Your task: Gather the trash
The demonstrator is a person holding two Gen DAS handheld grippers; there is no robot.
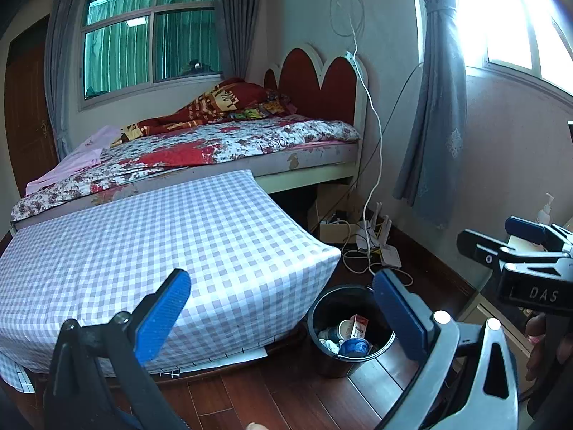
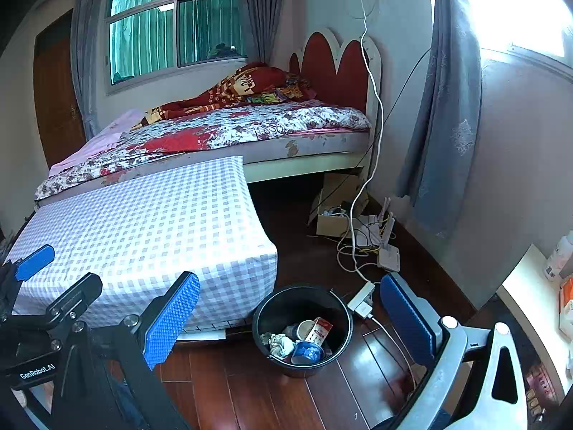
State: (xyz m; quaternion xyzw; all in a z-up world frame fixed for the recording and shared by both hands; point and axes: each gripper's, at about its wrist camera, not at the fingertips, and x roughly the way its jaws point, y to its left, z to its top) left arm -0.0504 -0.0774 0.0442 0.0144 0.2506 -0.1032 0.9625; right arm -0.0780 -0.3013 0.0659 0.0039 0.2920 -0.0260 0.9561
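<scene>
A black trash bin (image 1: 322, 308) stands on the wooden floor beside the checkered table; it also shows in the right wrist view (image 2: 265, 308). Inside lie a small red-and-white carton (image 2: 319, 329), a paper cup (image 2: 305, 328), a crumpled tissue (image 2: 281, 344) and a blue lid (image 2: 306, 353). My left gripper (image 1: 283, 311) is open and empty, above the table's corner and the bin. My right gripper (image 2: 290, 317) is open and empty, held above the bin. The right gripper's body shows at the right edge of the left wrist view (image 1: 519, 261).
A table with a purple checkered cloth (image 1: 161, 243) stands against a bed (image 1: 215, 143). Cables, a router (image 2: 388, 256) and a cardboard box (image 2: 333, 222) lie on the floor by the wall. A power adapter (image 2: 361, 302) lies beside the bin. A white shelf (image 2: 526, 294) with bottles is at right.
</scene>
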